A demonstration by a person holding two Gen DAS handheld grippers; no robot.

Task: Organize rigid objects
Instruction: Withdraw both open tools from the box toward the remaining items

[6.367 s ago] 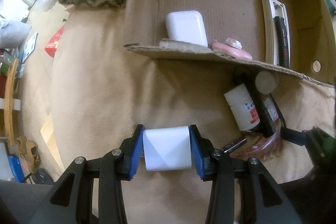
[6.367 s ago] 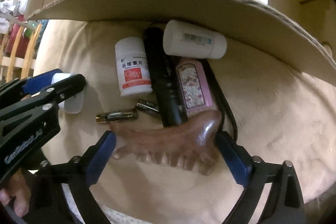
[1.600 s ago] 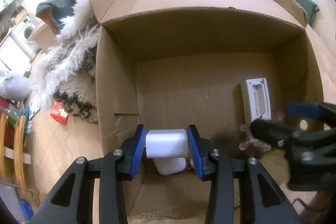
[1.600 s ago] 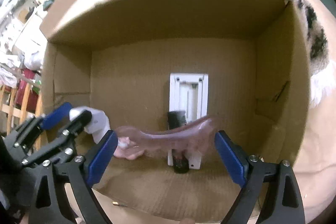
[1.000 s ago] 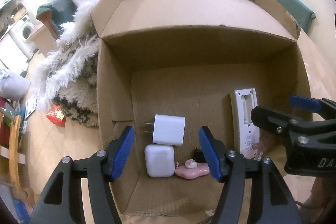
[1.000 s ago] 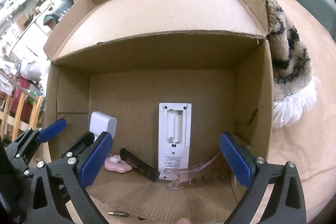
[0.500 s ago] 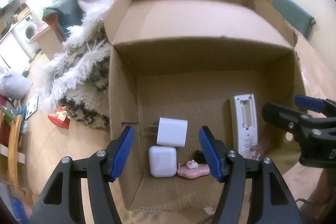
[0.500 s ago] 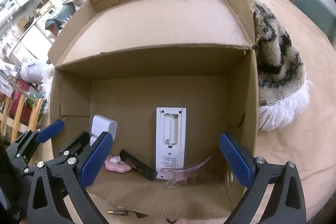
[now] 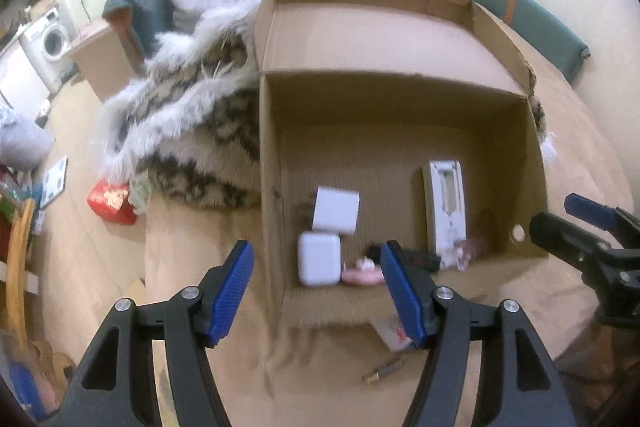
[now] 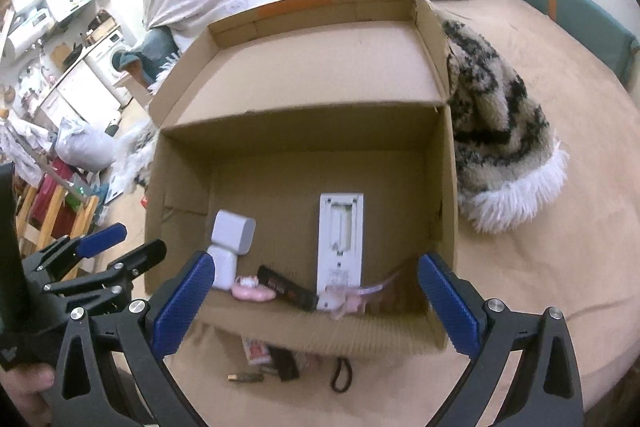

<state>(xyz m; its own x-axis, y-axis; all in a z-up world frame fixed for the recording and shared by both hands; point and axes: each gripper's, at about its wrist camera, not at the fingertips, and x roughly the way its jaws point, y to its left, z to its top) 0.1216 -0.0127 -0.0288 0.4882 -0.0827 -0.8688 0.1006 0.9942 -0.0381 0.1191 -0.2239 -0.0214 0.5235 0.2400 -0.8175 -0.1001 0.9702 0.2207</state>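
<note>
A: Status on the cardboard box (image 10: 444,187)?

B: Six things are inside, all along the near wall. White charger block (image 9: 335,209) sits just behind the white earbud case (image 9: 319,259); pink compact (image 9: 362,273) is beside the case. Then the black stick-shaped item (image 10: 286,287), the white remote w/ its battery bay showing (image 10: 341,227), and the translucent pink comb (image 10: 360,297), which lies against the remote's near end.

A: Grippers?

B: Left gripper (image 9: 316,291) has its blue pads apart w/ nothing between them, above the box's near left corner. Right gripper (image 10: 312,301) is spread wide, also empty, over the near wall. Neither holds anything.

A: What's left?

B: Outside the box, on the tan cover (image 10: 540,267) in front of the near wall: a battery (image 9: 382,374), a pink-and-white flat item (image 10: 255,350) partly tucked under the box edge, another dark object (image 10: 286,365) and a black looped cord (image 10: 340,373). There may be more under the near wall; the views can't show it.

A: So how far along?

B: Prob. past halfway, judging by the count. The next step looks like going down to the leftover pile in front.
</note>
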